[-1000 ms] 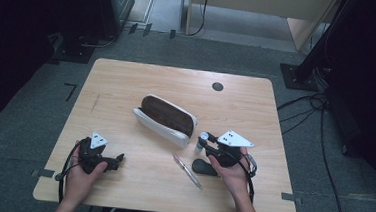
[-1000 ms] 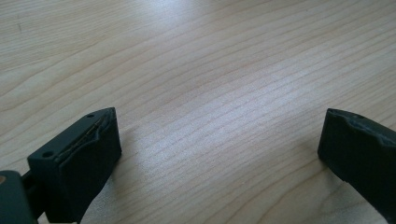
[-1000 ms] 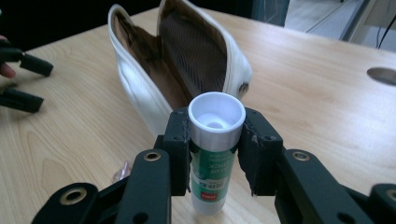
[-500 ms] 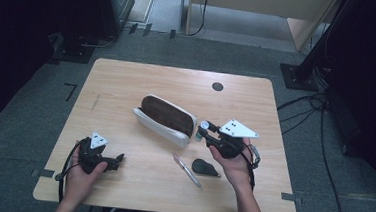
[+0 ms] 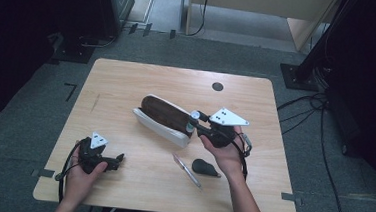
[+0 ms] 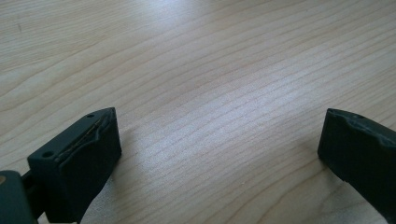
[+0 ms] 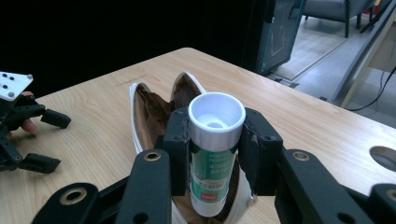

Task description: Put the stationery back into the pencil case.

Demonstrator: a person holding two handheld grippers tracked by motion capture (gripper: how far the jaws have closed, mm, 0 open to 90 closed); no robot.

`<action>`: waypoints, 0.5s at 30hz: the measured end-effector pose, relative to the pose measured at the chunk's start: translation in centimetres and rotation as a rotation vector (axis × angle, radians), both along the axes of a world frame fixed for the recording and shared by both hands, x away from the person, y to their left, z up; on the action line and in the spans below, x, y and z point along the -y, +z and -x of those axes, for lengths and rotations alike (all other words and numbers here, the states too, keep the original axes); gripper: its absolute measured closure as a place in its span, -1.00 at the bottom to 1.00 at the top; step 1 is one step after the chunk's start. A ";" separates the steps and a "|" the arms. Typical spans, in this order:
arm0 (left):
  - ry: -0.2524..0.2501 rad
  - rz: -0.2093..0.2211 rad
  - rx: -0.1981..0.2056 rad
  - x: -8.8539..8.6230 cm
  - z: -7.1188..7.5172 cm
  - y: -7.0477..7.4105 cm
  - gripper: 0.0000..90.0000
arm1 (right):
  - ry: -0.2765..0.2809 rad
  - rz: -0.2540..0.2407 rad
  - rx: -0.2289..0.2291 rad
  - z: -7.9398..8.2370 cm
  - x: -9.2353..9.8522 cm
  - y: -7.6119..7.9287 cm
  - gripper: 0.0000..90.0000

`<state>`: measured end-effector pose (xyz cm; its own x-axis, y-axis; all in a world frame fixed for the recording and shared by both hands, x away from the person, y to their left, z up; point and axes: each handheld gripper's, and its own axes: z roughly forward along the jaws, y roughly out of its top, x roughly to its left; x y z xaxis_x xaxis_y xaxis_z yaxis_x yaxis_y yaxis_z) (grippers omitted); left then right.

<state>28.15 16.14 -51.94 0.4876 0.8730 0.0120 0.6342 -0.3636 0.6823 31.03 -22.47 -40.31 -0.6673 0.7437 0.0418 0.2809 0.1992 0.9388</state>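
High view: your right claw (image 5: 193,120) now sits at the end of the pencil case (image 5: 162,119) that points toward the desk's right edge, where a second ago it was low over the desk near the front edge, next to the dark oval object (image 5: 205,167) and the pen (image 5: 186,169). It has come up and in toward the middle of the desk. Those two items lie on the desk near the front edge, apart from the claw, so neither is what you carry.

Right gripper view: the claw (image 7: 217,142) is partly closed, both pads pressing on a glue stick (image 7: 212,144) with a white cap and green label. The stick stands nearly upright between the jaws, cap up, its lower end hanging over the open brown-lined mouth of the case (image 7: 154,107). I cannot tell whether the base already touches the lining.

Judgement: pick-up is done and the carry is nearly finished; the stick looks lined up for lowering into the case. The next step likely needs a small descent before you release, since a drop from here could hit the white rim and bounce out.

Left gripper view: your left claw (image 6: 219,158) is wide open with bare desk wood between the jaws, holding nothing. On the high view it (image 5: 117,160) rests near the front-left corner, unmoved over the last second, well apart from the case.
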 end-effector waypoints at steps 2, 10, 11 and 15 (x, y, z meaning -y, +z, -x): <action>-0.001 -0.001 0.001 0.0 0.0 0.0 -1.00 | 0.002 0.002 0.002 -0.2 -0.2 0.0 0.47; -0.005 0.000 -0.001 0.0 0.0 0.0 -1.00 | 0.021 0.020 -0.028 -1.6 -1.9 -1.2 0.48; -0.005 0.000 -0.001 0.0 0.0 0.0 -1.00 | 0.025 0.022 -0.029 -1.7 -2.0 -1.3 0.47; -0.006 -0.001 0.000 0.0 0.0 0.0 -1.00 | 0.037 0.032 -0.053 -2.2 -2.4 -2.0 0.47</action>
